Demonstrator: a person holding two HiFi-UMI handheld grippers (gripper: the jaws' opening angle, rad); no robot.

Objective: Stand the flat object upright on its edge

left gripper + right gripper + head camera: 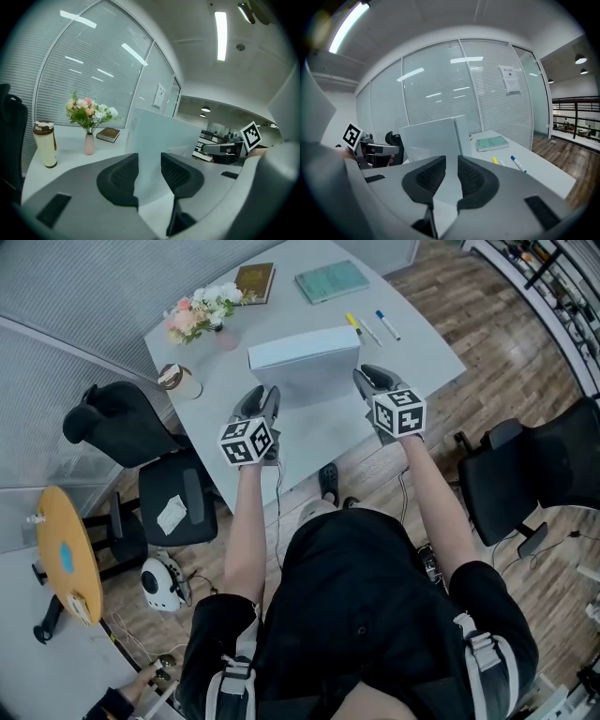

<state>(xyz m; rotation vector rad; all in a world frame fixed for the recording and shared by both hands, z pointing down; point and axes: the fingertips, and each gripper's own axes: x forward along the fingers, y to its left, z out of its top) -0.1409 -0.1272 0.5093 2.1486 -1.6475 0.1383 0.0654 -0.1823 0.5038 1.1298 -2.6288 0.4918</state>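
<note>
The white box [305, 371] stands on its long edge on the table [427, 357], broad face towards both tools and just ahead of their tips. The left tool [269, 397] and right tool [367, 381] sit near its lower corners, jaws partly apart and clamping nothing, probably to steady it against tipping. Pens [370, 327] lie just beyond the right tool. Flowers [197, 313] and a cup [178, 381] stand well left of the left tool, out of the way.
</note>
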